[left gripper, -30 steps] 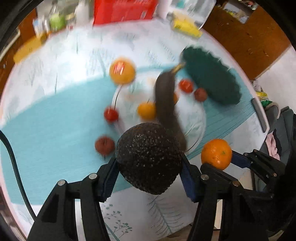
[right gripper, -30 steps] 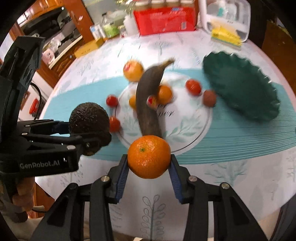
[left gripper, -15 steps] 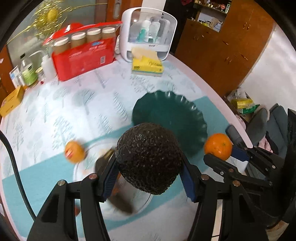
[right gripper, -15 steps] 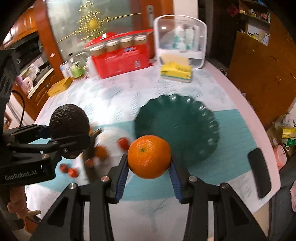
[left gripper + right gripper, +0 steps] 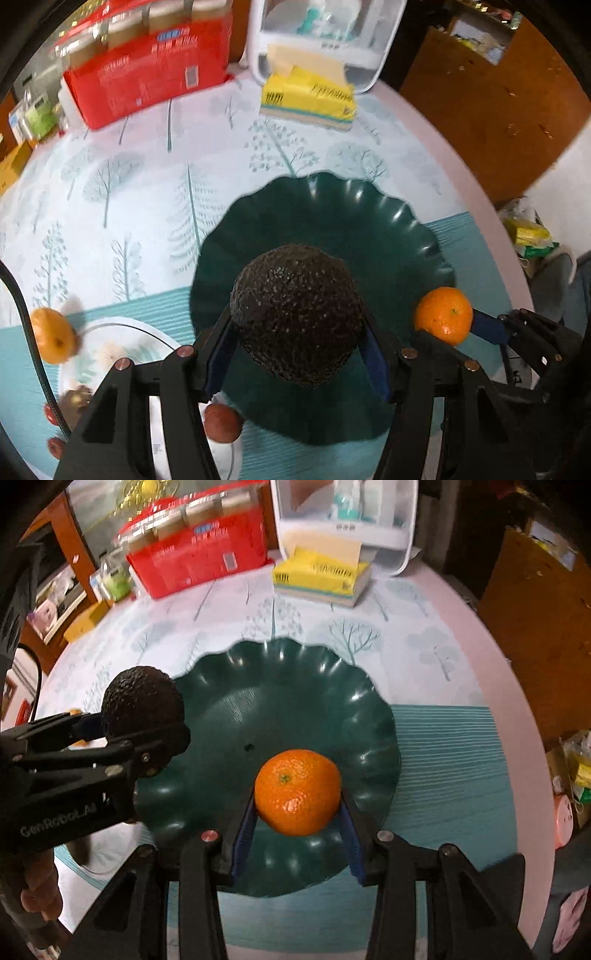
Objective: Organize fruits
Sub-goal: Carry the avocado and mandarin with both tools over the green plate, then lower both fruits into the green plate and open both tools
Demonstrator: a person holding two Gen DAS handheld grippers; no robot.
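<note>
Left wrist view: left gripper (image 5: 297, 354) jaws clench an avocado (image 5: 297, 317) above the green bowl (image 5: 388, 236), judged ready for release; a loose orange (image 5: 53, 341) lies at nine o'clock.

Right wrist view: right gripper (image 5: 297, 834) jaws clench a tangerine (image 5: 297, 792) over the bowl; patterned tabletop (image 5: 424, 635), red box (image 5: 199, 561) at eleven o'clock.

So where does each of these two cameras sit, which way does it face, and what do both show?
Left wrist: sits on the left gripper, facing down along its fingers at the avocado over the green bowl; the right gripper shows at right.
Right wrist: sits on the right gripper, facing down at the orange over the bowl; the left gripper and a hand show at left.
Shared: bowl, both fruits, red box, yellow pack.
</note>
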